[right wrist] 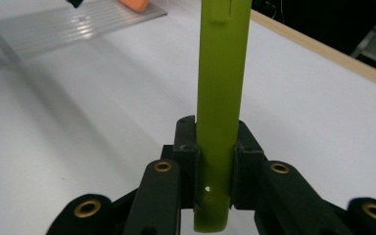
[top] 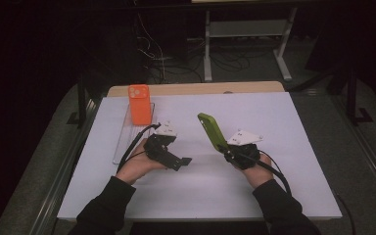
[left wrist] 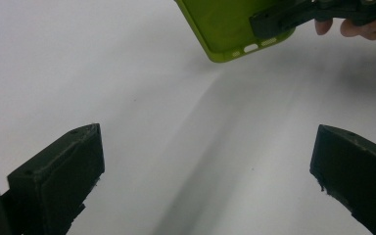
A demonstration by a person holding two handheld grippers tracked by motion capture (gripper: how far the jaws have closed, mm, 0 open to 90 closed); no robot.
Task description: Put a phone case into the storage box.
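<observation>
Gripping the green phone case (right wrist: pixel 220 98) by its lower end, the right gripper (top: pixel 231 152) holds it tilted above the table (top: pixel 274 186) — likely bound for the clear rack (top: pixel 129 134) beside the orange case (top: pixel 139 104). The left gripper (top: pixel 178 160) waits, jaws wide and empty.

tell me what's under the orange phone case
The orange phone case stands upright in a clear ribbed rack on the white table. Its bottom edge inside the rack cannot be made out.
</observation>
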